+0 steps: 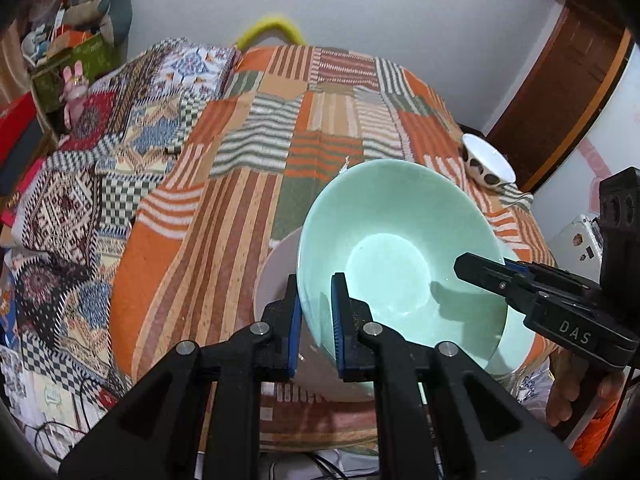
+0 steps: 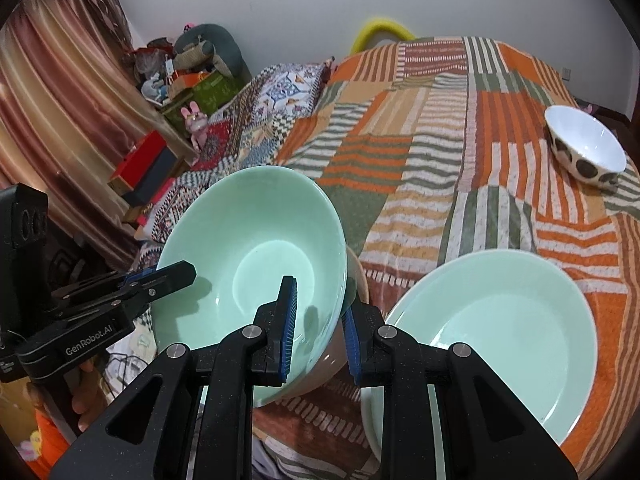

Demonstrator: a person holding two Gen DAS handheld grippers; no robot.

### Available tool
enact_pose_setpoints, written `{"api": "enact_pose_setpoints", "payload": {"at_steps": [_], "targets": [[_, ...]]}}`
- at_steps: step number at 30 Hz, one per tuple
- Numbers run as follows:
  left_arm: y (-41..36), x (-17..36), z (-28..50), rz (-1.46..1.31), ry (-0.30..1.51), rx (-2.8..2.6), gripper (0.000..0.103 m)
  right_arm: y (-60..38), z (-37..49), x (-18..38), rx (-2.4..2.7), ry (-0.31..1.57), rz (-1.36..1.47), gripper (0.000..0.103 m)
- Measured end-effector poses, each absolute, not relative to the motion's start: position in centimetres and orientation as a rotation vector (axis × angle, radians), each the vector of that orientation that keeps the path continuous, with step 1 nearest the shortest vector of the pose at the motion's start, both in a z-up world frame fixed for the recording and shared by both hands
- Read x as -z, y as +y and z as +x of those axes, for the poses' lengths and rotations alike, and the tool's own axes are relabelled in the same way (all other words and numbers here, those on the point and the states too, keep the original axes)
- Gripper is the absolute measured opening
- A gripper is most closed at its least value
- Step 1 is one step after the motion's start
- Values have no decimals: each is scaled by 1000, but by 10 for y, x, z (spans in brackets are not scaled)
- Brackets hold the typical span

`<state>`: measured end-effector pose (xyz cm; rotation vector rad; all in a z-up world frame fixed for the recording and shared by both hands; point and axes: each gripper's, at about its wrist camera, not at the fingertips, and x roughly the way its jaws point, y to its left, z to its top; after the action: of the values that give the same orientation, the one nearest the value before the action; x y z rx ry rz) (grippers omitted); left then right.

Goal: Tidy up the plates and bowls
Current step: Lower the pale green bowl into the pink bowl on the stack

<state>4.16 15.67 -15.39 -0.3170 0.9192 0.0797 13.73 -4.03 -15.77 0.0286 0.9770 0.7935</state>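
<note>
Plainly tilted, the mint bowl (image 2: 252,256) opens toward both cameras, resting in a beige bowl (image 2: 340,344) on the bed (image 2: 440,128). Each claw, left (image 1: 316,320) and right (image 2: 320,328), straddles its rim, pads not visibly pressing. A mint plate (image 2: 512,336) lies beside; a spotted bowl (image 2: 584,148) sits well apart.

Both tongs straddle the green bowl's (image 2: 256,256) rim, one from each side, crowding its mouth. Just right of the right tongs (image 2: 320,332) lies a green plate (image 2: 516,344). Beyond them the bedspread (image 1: 248,184) lies open up to the spotted bowl (image 2: 586,146) far right.
</note>
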Motion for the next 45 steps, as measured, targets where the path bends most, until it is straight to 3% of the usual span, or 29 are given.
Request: {"api": "enact_pose_setpoints", "payload": {"at_steps": [23,45], "targets": [[175,199,49,-344,994,-128,11,-22,133,187,-800,1064,-26,21],[169,206,54,-284,1002,-140,11,-21,135,189,-789,1061,-64,21]]}}
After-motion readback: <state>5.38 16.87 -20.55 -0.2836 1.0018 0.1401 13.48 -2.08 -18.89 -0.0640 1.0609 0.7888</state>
